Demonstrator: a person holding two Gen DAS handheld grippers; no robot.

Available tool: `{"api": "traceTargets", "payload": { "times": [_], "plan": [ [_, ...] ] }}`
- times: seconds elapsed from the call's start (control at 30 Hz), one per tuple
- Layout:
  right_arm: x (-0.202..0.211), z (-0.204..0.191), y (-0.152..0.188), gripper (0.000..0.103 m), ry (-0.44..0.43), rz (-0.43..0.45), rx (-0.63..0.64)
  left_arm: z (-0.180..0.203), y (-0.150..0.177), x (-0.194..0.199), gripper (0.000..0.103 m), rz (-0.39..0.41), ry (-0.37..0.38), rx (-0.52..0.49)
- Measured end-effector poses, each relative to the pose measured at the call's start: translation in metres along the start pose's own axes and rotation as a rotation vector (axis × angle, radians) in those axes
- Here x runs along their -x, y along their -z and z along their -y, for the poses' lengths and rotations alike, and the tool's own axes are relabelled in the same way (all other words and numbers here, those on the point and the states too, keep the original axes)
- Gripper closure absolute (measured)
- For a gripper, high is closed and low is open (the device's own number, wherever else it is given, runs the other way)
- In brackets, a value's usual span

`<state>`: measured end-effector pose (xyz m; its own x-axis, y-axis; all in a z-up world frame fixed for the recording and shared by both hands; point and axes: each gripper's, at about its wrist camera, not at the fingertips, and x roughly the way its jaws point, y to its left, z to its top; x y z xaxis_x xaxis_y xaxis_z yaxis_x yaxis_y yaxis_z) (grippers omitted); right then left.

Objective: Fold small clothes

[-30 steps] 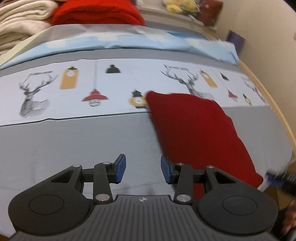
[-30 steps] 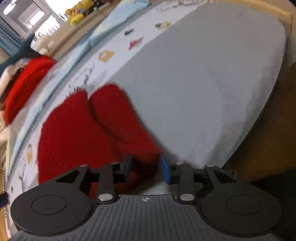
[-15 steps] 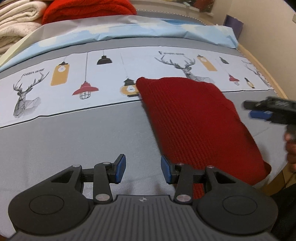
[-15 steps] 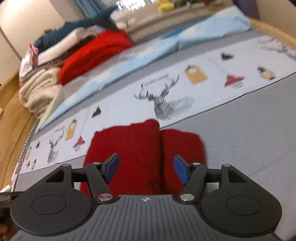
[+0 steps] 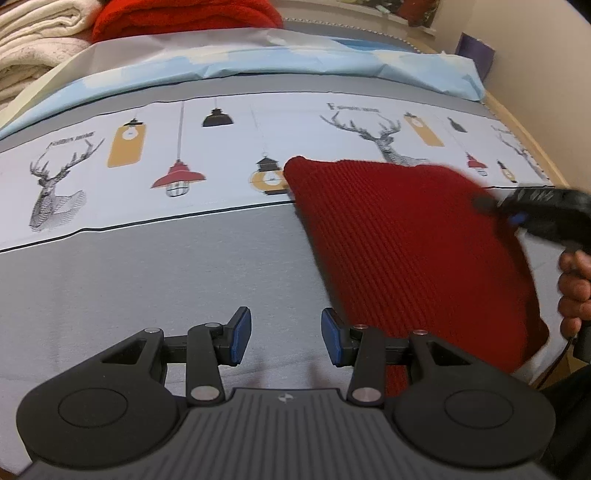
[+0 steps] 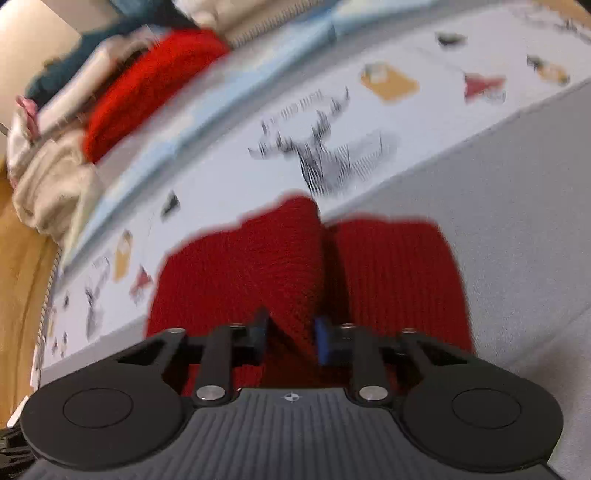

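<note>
My right hand-held gripper (image 6: 287,338) has just been closing, and its jaws now pinch a raised fold of the red knitted garment (image 6: 306,273), which lies on the bed (image 5: 155,273). My left hand-held gripper (image 5: 286,340) hangs half open over bare grey sheet beside the garment, holding nothing.

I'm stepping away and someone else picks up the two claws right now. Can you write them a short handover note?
Left claw: open, nothing between its pads, over bare grey sheet just left of the red sweater.
Right claw: has just been closing, with the sweater's near edge between its pads; whether they press is blurred.
Sweater: lying on the bed, already folded into two side-by-side panels.
Left to do: confirm the right grip, make the final fold. Folded clothes sit stacked at the bed's far end.
</note>
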<state>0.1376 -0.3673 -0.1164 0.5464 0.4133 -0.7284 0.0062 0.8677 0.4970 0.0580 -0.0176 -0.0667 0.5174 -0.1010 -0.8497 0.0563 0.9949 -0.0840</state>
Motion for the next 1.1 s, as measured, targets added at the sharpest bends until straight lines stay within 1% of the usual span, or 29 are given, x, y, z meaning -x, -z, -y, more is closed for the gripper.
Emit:
{"api": "traceTargets", "payload": {
  "times": [0.03, 0.1, 0.13, 0.17, 0.2, 0.23, 0.3, 0.33, 0.37, 0.4, 0.47, 0.5, 0.53, 0.6, 0.63, 0.67, 0.73, 0.8, 0.87, 0.97, 1.03, 1.1],
  "plan": [
    [0.011, -0.004, -0.001, 0.082, -0.002, 0.065, 0.016, 0.003, 0.001, 0.000, 0.055, 0.003, 0.007, -0.004],
    [0.042, -0.020, 0.002, 0.083, -0.018, 0.219, 0.124, 0.012, 0.003, -0.001, 0.053, 0.006, 0.036, -0.013],
    [0.053, -0.025, 0.005, 0.083, -0.018, 0.267, 0.169, 0.017, 0.003, -0.001, 0.053, 0.007, 0.059, -0.017],
    [0.057, -0.025, 0.006, 0.083, -0.008, 0.277, 0.188, 0.023, 0.004, -0.003, 0.053, 0.006, 0.084, -0.019],
    [0.055, -0.023, 0.008, 0.082, 0.024, 0.252, 0.195, 0.028, 0.005, -0.005, 0.052, 0.001, 0.108, -0.023],
    [0.045, -0.016, 0.010, 0.081, 0.080, 0.186, 0.188, 0.035, 0.006, -0.008, 0.052, -0.009, 0.128, -0.031],
    [0.017, 0.006, 0.017, 0.075, 0.203, -0.002, 0.133, 0.047, 0.012, -0.018, 0.052, -0.044, 0.157, -0.056],
    [0.010, 0.016, 0.021, 0.063, 0.217, -0.037, 0.096, 0.054, 0.015, -0.024, 0.052, -0.071, 0.172, -0.072],
    [0.012, 0.019, 0.020, 0.056, 0.215, -0.020, 0.075, 0.061, 0.021, -0.034, 0.052, -0.114, 0.179, -0.090],
    [0.016, 0.018, 0.019, 0.057, 0.208, -0.004, 0.101, 0.065, 0.026, -0.042, 0.052, -0.150, 0.173, -0.106],
    [0.022, 0.012, 0.020, 0.052, 0.220, 0.021, 0.186, 0.073, 0.038, -0.058, 0.051, -0.222, 0.132, -0.151],
    [0.027, 0.012, 0.022, 0.052, 0.222, 0.030, 0.194, 0.074, 0.042, -0.063, 0.051, -0.245, 0.117, -0.164],
    [0.030, 0.015, 0.023, 0.049, 0.201, 0.028, 0.179, 0.075, 0.044, -0.066, 0.051, -0.257, 0.109, -0.170],
    [0.034, 0.023, 0.022, 0.037, 0.157, 0.004, 0.136, 0.074, 0.044, -0.066, 0.052, -0.260, 0.110, -0.165],
    [0.034, 0.027, 0.023, 0.026, 0.158, -0.014, 0.124, 0.073, 0.044, -0.065, 0.052, -0.264, 0.116, -0.151],
    [0.034, 0.032, 0.023, 0.019, 0.169, -0.035, 0.120, 0.072, 0.044, -0.065, 0.052, -0.270, 0.121, -0.138],
    [0.029, 0.044, 0.024, 0.016, 0.171, -0.078, 0.093, 0.068, 0.038, -0.065, 0.051, -0.302, 0.135, -0.116],
    [0.028, 0.055, 0.025, 0.014, 0.130, -0.104, 0.021, 0.059, 0.024, -0.062, 0.045, -0.348, 0.163, -0.081],
    [0.023, 0.066, 0.025, 0.012, 0.099, -0.131, -0.048, 0.045, 0.004, -0.055, 0.031, -0.328, 0.169, -0.038],
    [0.014, 0.077, 0.021, 0.010, 0.060, -0.173, -0.121, 0.031, -0.022, -0.051, 0.023, -0.285, 0.149, -0.004],
    [0.009, 0.080, 0.020, 0.009, 0.047, -0.193, -0.136, 0.021, -0.035, -0.057, 0.022, -0.253, 0.191, 0.032],
    [0.004, 0.081, 0.019, 0.009, 0.030, -0.208, -0.143, 0.010, -0.043, -0.074, 0.019, -0.245, 0.253, 0.101]
  ]
}}
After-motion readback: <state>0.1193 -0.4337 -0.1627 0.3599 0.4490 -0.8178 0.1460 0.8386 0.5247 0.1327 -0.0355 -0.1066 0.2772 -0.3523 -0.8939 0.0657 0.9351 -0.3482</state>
